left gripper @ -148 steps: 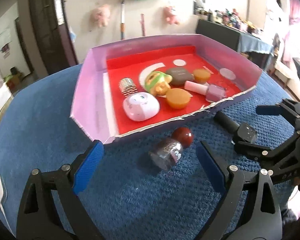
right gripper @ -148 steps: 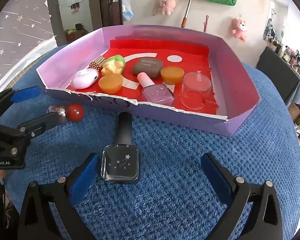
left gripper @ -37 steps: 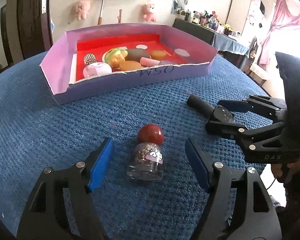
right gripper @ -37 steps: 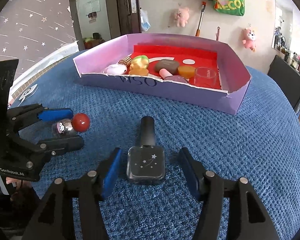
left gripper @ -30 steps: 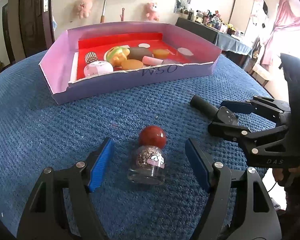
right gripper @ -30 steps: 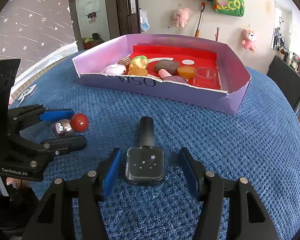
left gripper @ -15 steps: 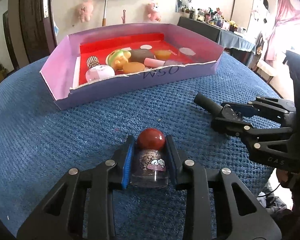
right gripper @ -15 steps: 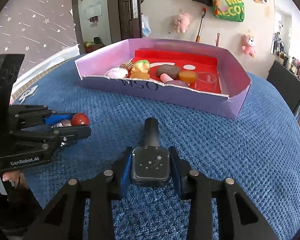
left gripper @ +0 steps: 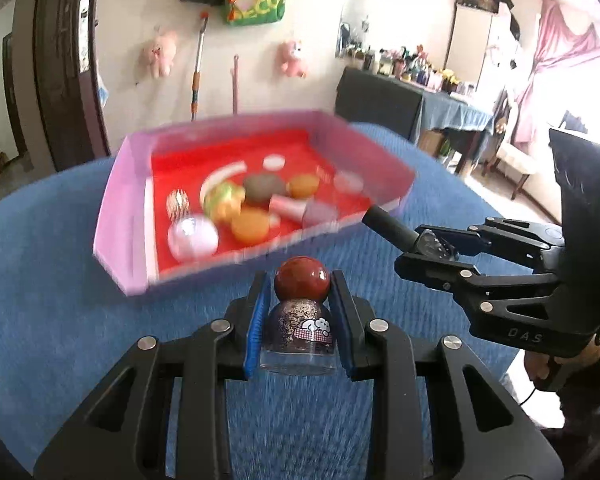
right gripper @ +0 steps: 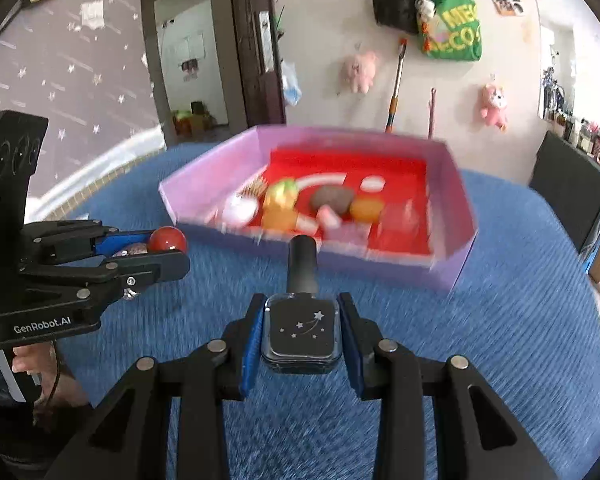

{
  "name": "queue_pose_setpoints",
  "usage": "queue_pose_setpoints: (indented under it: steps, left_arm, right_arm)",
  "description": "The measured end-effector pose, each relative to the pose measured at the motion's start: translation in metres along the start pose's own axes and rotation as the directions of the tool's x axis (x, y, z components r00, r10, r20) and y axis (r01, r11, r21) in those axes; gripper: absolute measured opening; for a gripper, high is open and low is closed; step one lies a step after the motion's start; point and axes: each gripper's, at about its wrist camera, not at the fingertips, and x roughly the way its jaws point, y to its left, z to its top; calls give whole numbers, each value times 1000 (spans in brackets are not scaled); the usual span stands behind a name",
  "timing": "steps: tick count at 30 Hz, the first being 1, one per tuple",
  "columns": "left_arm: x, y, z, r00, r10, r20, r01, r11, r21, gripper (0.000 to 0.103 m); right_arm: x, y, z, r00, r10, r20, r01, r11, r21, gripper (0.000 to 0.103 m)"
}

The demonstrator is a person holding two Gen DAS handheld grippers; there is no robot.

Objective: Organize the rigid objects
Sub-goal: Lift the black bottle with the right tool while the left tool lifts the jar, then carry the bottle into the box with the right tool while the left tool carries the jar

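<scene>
My left gripper (left gripper: 300, 280) is shut on a glitter nail polish bottle (left gripper: 300, 330) with a round red cap, held above the blue cloth. My right gripper (right gripper: 301, 304) is shut on a square black polish bottle (right gripper: 302, 330) with a star print, its black cap pointing away. Each gripper also shows in the other's view: the right gripper (left gripper: 432, 248) at right, the left gripper (right gripper: 168, 252) at left. Ahead of both lies the purple box (left gripper: 120, 208) with a red floor, its wall (right gripper: 456, 200) blurred by motion.
The box holds several small items: a white round case (left gripper: 192, 236), orange discs (left gripper: 250, 226), a grey pebble (right gripper: 332, 198), a pink bottle, a clear cup. Blue textured cloth (right gripper: 520, 320) covers the round table. A hand (right gripper: 32, 364) grips the left tool's handle.
Both grippers closed on their bottles, which lay on the cloth between open jaws a second ago. Both have since risen, lifting the bottles off the cloth.
</scene>
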Motion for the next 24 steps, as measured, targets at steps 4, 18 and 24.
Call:
queue_pose_setpoints:
  steps: [4,18,24]
  left_arm:
    - [15,9,42,1000,-22,-10,22,1000,-4,28]
    - [143,60,129,962,80,-261,-73,997,38,28]
    - [186,75,132,931,121,-345,-110,993,50,28]
  right_arm:
    - [0,-15,41,1000,-7,21,7,1000,-7,38]
    - [125,-76,139,967,-67,-246,58,997,-43,38]
    - [172,-91,147,925,-119,-361,101,993,-68,38]
